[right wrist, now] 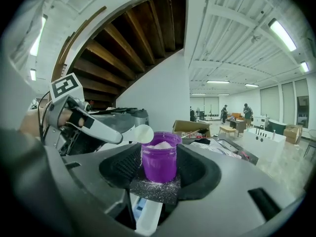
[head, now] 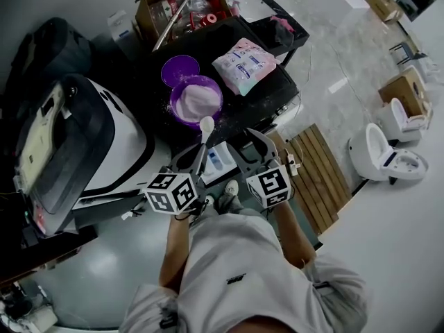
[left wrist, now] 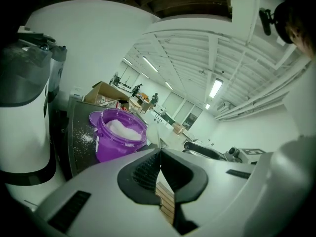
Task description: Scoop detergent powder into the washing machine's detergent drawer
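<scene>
A purple tub (head: 196, 99) full of white detergent powder stands on a black table (head: 277, 82), with its lid (head: 179, 68) behind it. My left gripper (head: 198, 159) is shut on the handle of a white spoon (head: 206, 124). The spoon's bowl hovers at the tub's near rim. In the left gripper view the jaws pinch the thin spoon (left wrist: 153, 135) beside the tub (left wrist: 118, 135). My right gripper (head: 251, 144) stands open just right of the spoon, short of the tub (right wrist: 159, 159). The white detergent drawer (head: 215, 159) lies pulled out below both grippers.
The washing machine (head: 69, 144) stands at the left. A pink bag (head: 246, 64) lies on the table right of the tub, with a cardboard box (head: 180, 5) behind. Spilled powder dusts the table. A wooden slat mat (head: 319, 172) and toilets (head: 385, 155) are at the right.
</scene>
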Motion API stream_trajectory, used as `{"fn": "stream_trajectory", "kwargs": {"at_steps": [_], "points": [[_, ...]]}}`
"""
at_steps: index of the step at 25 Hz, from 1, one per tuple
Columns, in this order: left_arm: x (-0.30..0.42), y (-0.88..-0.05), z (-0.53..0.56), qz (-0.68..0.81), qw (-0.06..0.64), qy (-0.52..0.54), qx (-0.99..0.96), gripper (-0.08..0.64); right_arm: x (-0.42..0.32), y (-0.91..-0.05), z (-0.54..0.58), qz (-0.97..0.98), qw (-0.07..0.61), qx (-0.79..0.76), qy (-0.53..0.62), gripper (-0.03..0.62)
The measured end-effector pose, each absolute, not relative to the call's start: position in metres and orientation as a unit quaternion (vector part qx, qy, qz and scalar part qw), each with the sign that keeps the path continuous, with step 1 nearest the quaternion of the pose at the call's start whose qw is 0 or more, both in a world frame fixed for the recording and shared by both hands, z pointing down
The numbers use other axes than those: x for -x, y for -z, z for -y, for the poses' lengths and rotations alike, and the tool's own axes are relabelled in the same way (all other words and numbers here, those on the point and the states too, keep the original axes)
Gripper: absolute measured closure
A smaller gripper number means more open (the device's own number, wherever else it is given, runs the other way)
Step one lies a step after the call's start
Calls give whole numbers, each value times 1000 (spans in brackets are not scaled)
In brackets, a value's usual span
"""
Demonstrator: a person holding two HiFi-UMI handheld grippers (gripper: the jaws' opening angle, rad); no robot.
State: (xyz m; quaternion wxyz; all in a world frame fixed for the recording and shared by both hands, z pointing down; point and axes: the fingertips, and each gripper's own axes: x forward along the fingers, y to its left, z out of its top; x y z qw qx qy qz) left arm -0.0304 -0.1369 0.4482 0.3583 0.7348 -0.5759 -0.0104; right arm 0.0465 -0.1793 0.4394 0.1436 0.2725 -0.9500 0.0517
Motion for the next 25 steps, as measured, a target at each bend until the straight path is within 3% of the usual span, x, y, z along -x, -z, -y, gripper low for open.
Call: {"fn": "stream_trajectory", "kwargs": {"at_steps": [25], "points": [[54, -508, 23, 542, 376, 8, -752, 545, -46, -489, 68, 919, 186, -341, -67, 371]]}}
